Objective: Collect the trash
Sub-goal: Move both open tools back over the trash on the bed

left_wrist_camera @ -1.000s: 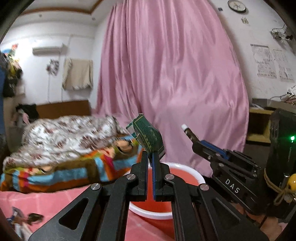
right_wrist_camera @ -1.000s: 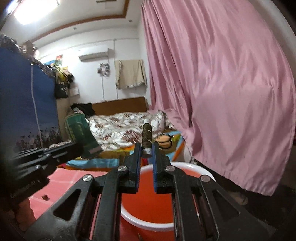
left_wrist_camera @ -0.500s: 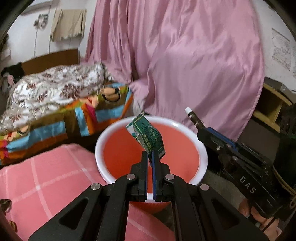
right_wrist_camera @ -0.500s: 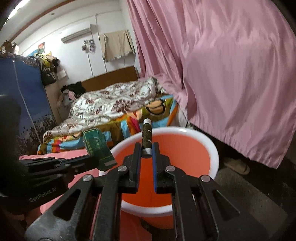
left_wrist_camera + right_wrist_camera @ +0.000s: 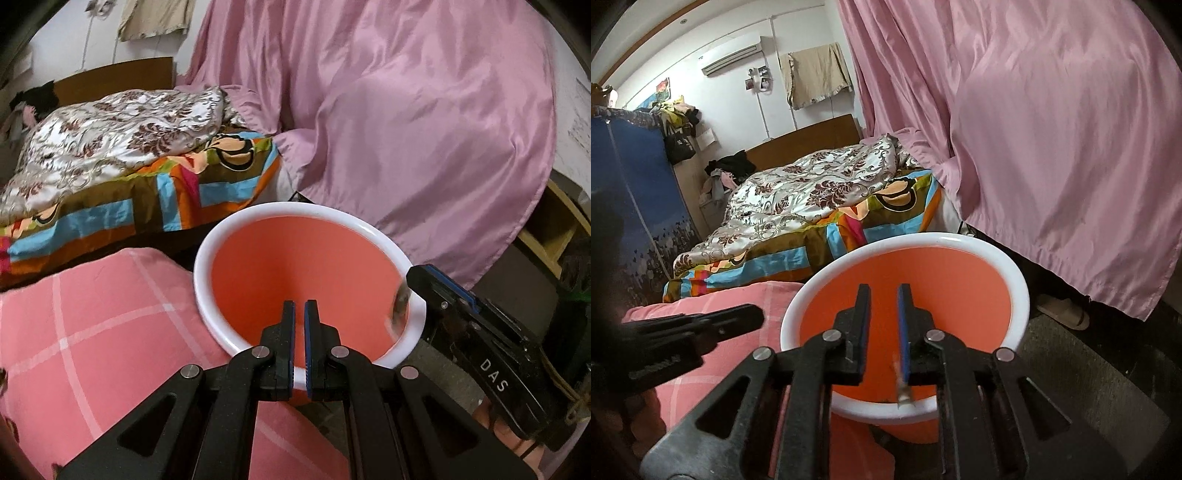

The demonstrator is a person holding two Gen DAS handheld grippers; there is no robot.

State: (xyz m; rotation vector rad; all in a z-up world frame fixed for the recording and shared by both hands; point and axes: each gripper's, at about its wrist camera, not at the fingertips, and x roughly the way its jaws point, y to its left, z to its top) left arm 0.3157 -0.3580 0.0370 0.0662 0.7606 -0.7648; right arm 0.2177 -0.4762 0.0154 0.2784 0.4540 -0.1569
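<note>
An orange bucket with a white rim [image 5: 295, 208] [image 5: 960, 240] stands on the floor right under both grippers. My left gripper [image 5: 299, 306] hangs over its near rim, shut, with nothing between the jaws; its dark tip [image 5: 753, 314] shows at the left of the right wrist view. My right gripper [image 5: 883, 291] is over the bucket's mouth and its jaws are opening, with nothing pressed between the pads. A small brown tube [image 5: 901, 387], blurred, is dropping just below the right pad; it shows as a blurred streak [image 5: 400, 302] under the right gripper's tip [image 5: 417, 273]. The green packet is out of sight.
A pink checked cushion [image 5: 92, 314] lies left of the bucket. Behind it is a bed with a patterned quilt [image 5: 110, 122]. A pink curtain [image 5: 406, 129] hangs to the right, with a slipper [image 5: 1060, 314] on the floor and a wooden shelf [image 5: 546, 229].
Both grippers tipped down over the bucket. The green packet is gone from the left jaws. The right jaws have parted and the brown tube has slipped out downward.
</note>
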